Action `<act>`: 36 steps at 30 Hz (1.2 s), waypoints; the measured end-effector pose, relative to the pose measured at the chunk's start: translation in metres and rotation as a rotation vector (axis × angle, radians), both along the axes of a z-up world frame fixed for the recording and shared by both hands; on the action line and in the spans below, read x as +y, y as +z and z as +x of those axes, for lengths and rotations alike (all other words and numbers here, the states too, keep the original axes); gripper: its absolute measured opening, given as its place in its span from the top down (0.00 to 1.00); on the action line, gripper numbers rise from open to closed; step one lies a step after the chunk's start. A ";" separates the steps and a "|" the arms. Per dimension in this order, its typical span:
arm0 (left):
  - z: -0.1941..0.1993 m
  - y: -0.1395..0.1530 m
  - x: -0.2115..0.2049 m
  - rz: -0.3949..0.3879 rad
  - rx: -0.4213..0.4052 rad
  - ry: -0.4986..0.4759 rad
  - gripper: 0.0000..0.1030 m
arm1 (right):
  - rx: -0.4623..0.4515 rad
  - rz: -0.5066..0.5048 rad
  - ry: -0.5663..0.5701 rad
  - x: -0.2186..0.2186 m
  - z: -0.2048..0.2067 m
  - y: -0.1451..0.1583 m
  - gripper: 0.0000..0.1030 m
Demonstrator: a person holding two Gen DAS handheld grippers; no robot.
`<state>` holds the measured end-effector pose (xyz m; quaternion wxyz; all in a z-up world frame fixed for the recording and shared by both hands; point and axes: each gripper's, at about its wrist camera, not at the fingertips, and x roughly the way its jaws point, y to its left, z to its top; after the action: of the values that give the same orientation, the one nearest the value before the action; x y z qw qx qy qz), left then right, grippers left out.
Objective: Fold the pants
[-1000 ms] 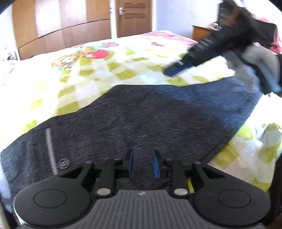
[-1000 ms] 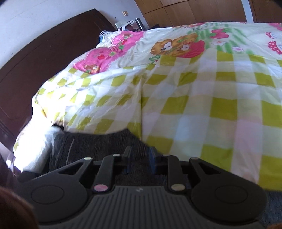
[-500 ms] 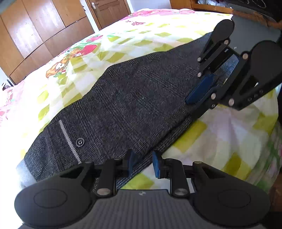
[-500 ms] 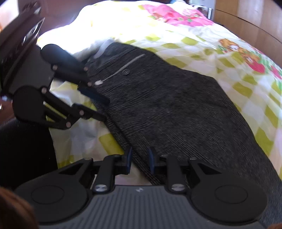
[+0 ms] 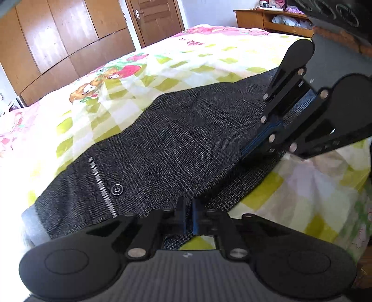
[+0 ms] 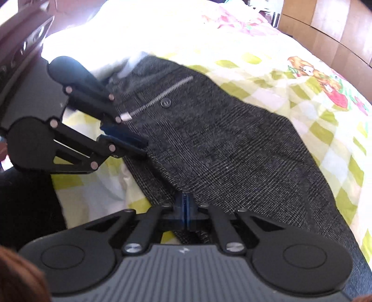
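Dark grey pants (image 5: 181, 139) lie folded lengthwise on the bed, with a back pocket button (image 5: 117, 189) and a striped pocket trim. My left gripper (image 5: 188, 216) is shut on the near edge of the pants close to the pocket. My right gripper (image 6: 185, 209) is shut on the same near edge further along the leg. In the left wrist view the right gripper (image 5: 260, 141) shows at the right. In the right wrist view the left gripper (image 6: 141, 146) shows at the left, pinching the pants (image 6: 220, 144) edge.
The bed carries a yellow-green checked cover (image 5: 186, 65) with cartoon prints. Wooden wardrobes and a door (image 5: 153, 21) stand behind it. A wooden shelf (image 5: 267, 18) is at the far right. A dark headboard (image 6: 21, 53) is at the left.
Both grippers have closed onto the near edge of the pants; half a second ago their fingers stood apart. The cameras have drawn slightly closer to the fabric.
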<state>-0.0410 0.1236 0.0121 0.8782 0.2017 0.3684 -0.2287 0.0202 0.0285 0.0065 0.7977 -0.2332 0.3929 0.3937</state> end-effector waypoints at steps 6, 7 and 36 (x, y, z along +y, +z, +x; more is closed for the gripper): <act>-0.005 -0.016 0.003 0.039 0.094 -0.005 0.84 | 0.043 0.010 -0.022 -0.001 -0.005 -0.009 0.98; -0.005 -0.016 0.004 0.037 0.097 -0.002 0.84 | 0.055 0.000 -0.025 -0.001 -0.003 -0.016 0.97; -0.022 -0.017 0.072 0.159 -0.024 0.148 0.69 | -0.092 -0.108 0.120 0.068 -0.026 -0.032 0.97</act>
<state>-0.0626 0.1958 -0.0049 0.8782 0.2458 0.3888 -0.1309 -0.0054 0.0964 -0.0256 0.7760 -0.3167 0.3619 0.4080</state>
